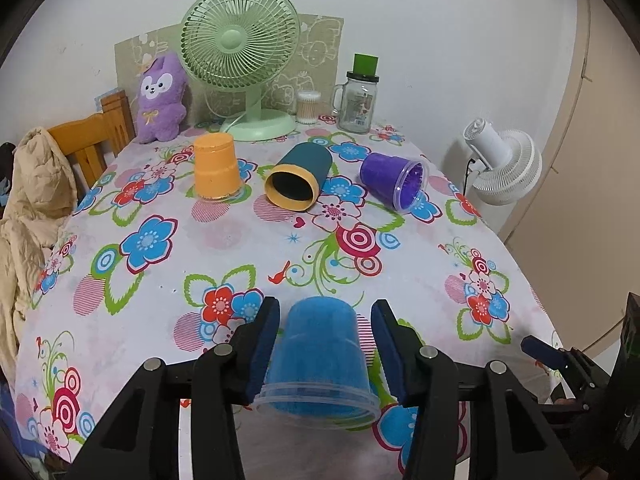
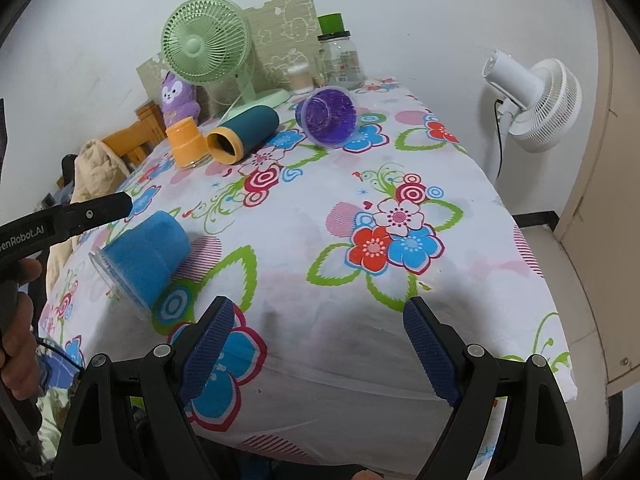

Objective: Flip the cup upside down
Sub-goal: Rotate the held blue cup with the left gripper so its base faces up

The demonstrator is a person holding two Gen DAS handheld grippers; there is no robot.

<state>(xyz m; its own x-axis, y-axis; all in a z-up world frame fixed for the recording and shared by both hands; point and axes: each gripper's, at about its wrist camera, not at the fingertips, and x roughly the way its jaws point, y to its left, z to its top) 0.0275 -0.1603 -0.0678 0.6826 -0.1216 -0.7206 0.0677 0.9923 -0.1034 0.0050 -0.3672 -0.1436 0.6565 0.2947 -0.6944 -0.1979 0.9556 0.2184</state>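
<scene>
Left hand-held gripper bracketed the blue cup low in my frame, pads narrow, barely off its sides; cup tilted, base pointing away, rim toward me. Right hand-held gripper hung wide, farther off.

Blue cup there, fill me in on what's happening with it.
The left gripper straddles the blue cup, which lies on its side on the floral tablecloth, its jaws open with a gap on the right. The right gripper hangs open and empty. The orange cup stands inverted; the teal cup and purple cup lie sideways.
</scene>
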